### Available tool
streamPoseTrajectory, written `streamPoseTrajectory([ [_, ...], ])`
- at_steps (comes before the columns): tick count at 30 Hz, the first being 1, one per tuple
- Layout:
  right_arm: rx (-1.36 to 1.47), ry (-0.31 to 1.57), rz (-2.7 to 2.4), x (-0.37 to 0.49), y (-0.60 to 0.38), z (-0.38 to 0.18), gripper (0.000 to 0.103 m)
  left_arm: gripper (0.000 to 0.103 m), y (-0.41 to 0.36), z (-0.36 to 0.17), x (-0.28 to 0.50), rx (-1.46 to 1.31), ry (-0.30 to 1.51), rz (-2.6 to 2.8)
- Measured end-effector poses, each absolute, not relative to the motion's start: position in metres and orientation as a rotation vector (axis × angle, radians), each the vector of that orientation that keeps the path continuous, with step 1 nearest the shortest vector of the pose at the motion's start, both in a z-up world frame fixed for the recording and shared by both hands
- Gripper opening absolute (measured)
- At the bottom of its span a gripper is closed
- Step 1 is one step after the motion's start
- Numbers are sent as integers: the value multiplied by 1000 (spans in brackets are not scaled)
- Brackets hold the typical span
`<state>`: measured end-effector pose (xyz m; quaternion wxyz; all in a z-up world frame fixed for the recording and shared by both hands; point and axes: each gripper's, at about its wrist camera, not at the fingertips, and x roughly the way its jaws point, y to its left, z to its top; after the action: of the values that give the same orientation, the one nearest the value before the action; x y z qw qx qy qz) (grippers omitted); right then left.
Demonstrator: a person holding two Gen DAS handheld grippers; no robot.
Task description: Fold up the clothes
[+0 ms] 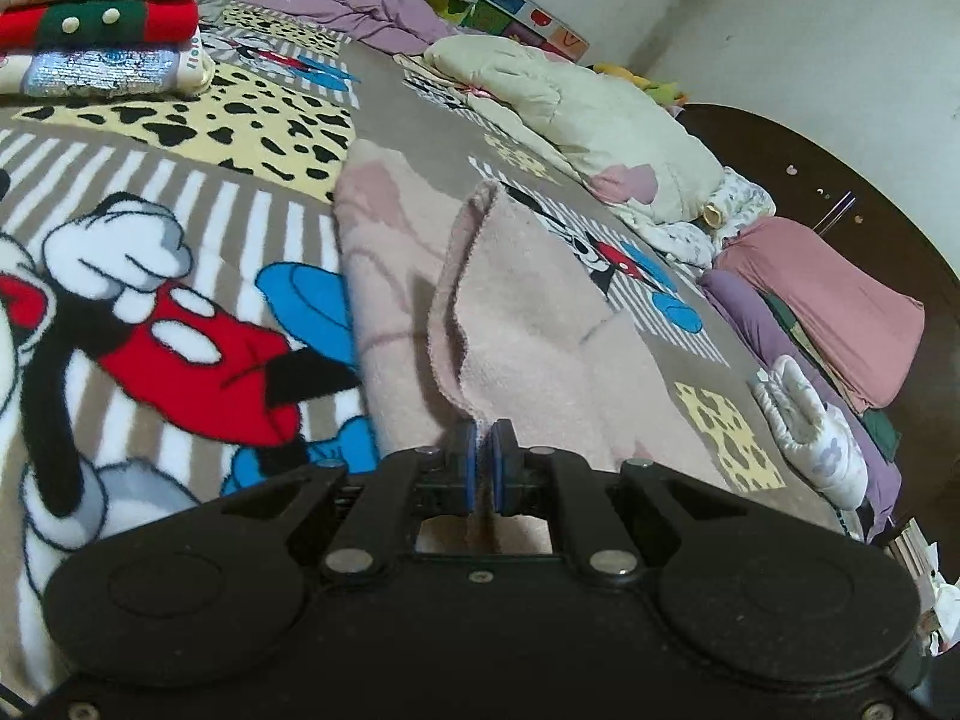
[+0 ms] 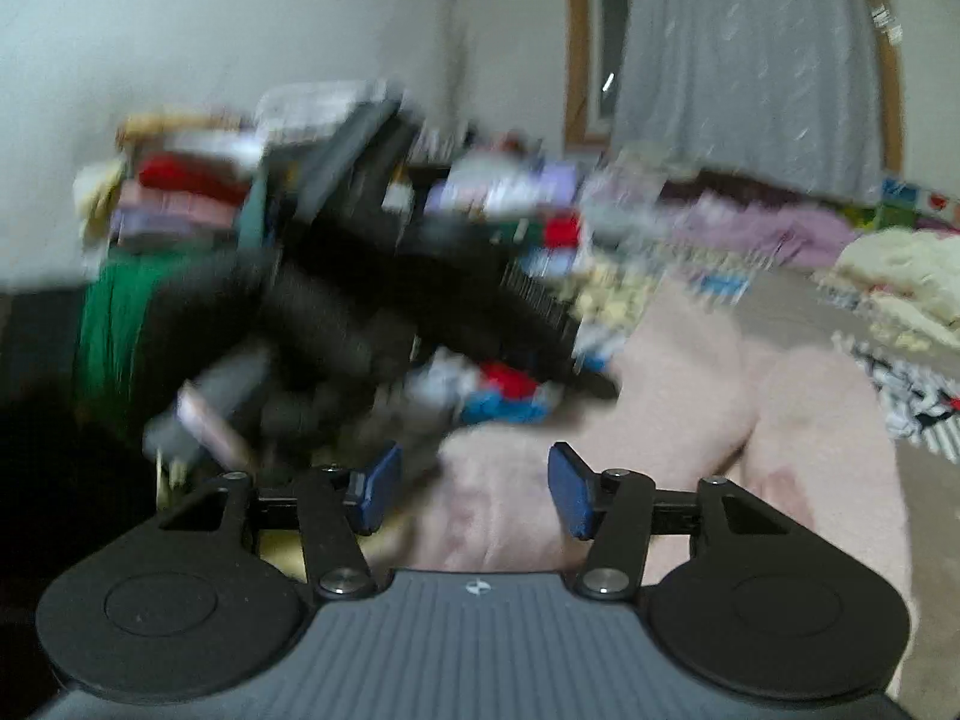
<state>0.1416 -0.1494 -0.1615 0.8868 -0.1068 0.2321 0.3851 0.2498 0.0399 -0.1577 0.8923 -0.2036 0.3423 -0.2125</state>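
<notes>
Pink garment (image 1: 528, 324): fuzzy pale-pink piece of clothing lying on the cartoon blanket (image 1: 150, 312), one hemmed edge lifted into a raised fold; in the right wrist view it (image 2: 690, 420) spreads under and ahead of the fingers.
Left gripper (image 1: 485, 456): blue pads pressed together, pinching the lifted edge of the pink garment.
Right gripper (image 2: 474, 489): blue pads spread apart above the pink garment, nothing between them; view heavily blurred.
Cartoon blanket: spotted yellow patches, stripes, cartoon figures; covers the surface beneath the pink garment.
Folded stack (image 1: 96, 18): red, green and silver-printed items, beyond the pink garment to its left.
Cream padded jacket (image 1: 594, 120): beyond the pink garment to its right.
Pink and purple clothes (image 1: 822, 306): piled right of the pink garment, by the blanket's edge.
</notes>
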Motion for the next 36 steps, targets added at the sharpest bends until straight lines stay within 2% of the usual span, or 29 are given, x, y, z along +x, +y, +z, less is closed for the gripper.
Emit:
streamPoseTrajectory([
  [6, -286, 475, 821, 124, -162, -160, 53, 5, 44, -162, 253, -427, 723, -424],
  [12, -278, 368, 833, 108, -164, -150, 53, 5, 42, -139, 247, -352, 560, -406],
  [16, -272, 391, 834, 116, -156, -155, 53, 6, 21, -129, 265, -238, 509, -490],
  [22, -295, 487, 869, 121, -148, -169, 62, 8, 14, -160, 321, -89, 613, -456],
  [26, -310, 483, 874, 118, -149, -172, 64, 10, 28, -172, 349, -146, 659, -485],
  [30, -383, 457, 877, 110, -141, -176, 72, 9, 41, -170, 358, -203, 655, -486],
  [32, -384, 447, 875, 110, -137, -173, 72, 10, 49, -159, 352, -236, 617, -480],
  [35, -339, 404, 866, 110, -145, -164, 64, 10, 58, -138, 340, -249, 563, -497],
  [36, -333, 394, 862, 109, -145, -163, 63, 13, 58, -133, 337, -245, 556, -520],
])
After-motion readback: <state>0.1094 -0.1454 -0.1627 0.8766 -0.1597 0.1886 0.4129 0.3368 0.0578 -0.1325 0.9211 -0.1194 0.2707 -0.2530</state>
